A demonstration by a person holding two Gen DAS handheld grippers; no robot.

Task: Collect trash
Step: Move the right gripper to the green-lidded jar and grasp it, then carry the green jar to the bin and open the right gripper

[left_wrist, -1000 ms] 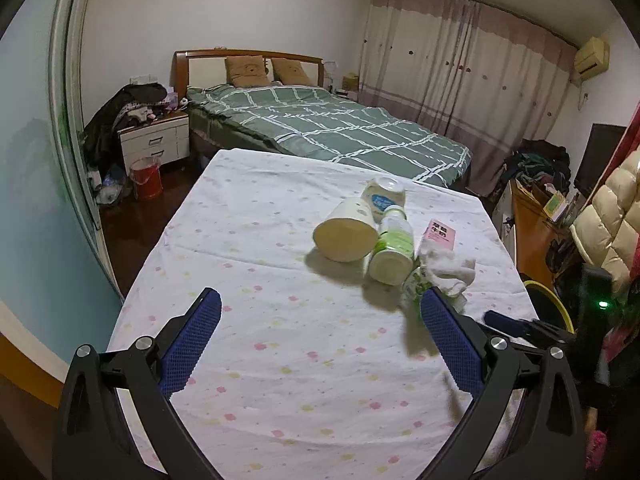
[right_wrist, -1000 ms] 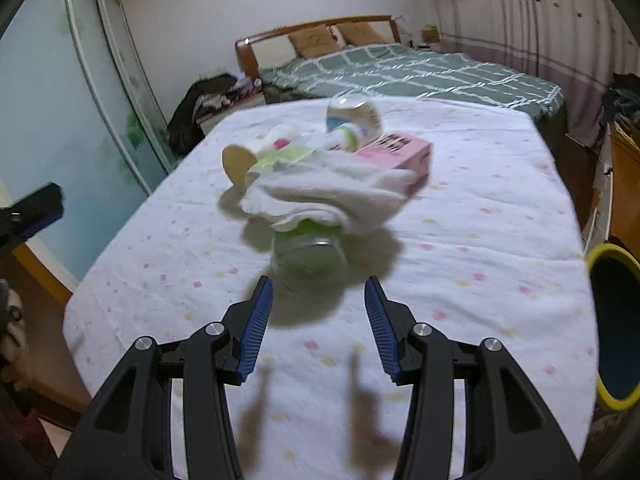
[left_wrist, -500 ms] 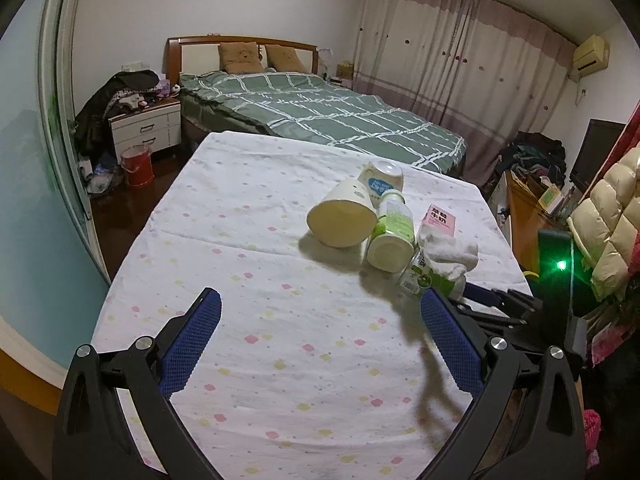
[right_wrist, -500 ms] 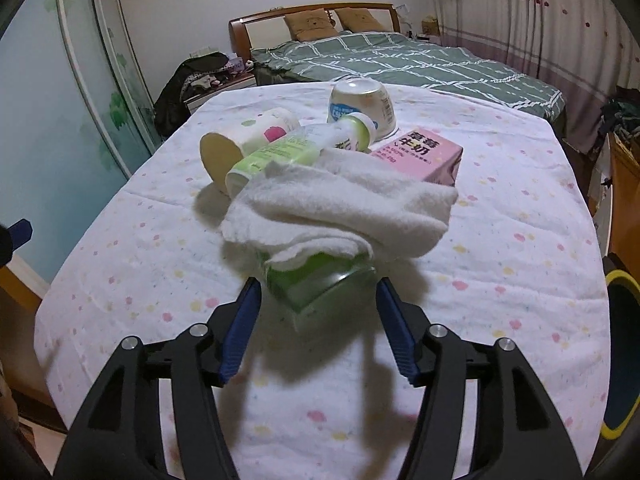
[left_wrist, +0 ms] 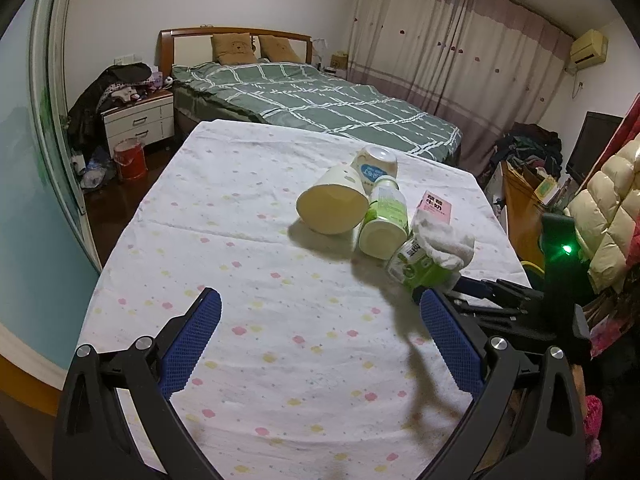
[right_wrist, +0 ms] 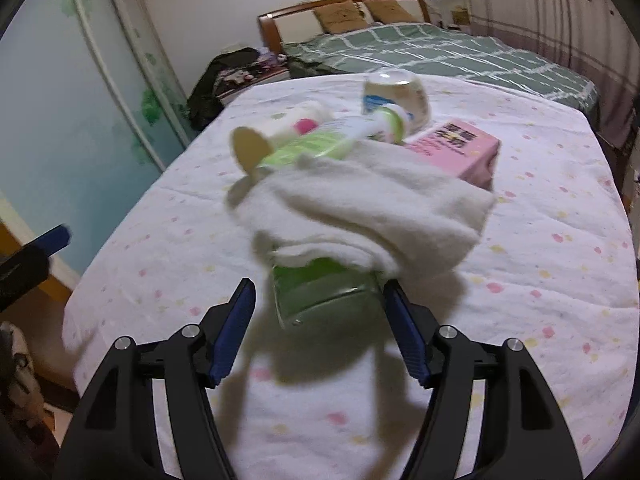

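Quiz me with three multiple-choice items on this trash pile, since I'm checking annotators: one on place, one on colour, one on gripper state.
1. The white cloth lies:
A) on the bed
B) draped over the green carton
C) under the table

2. The flat carton beside the cloth is:
A) pink
B) blue
C) black

3. The right gripper is:
A) shut on the cloth
B) open, either side of the green carton's near end
C) out of view

Answers: B, the cloth covers the carton's top; A, its faces are pink; B, both fingers stand apart with the carton end between them.
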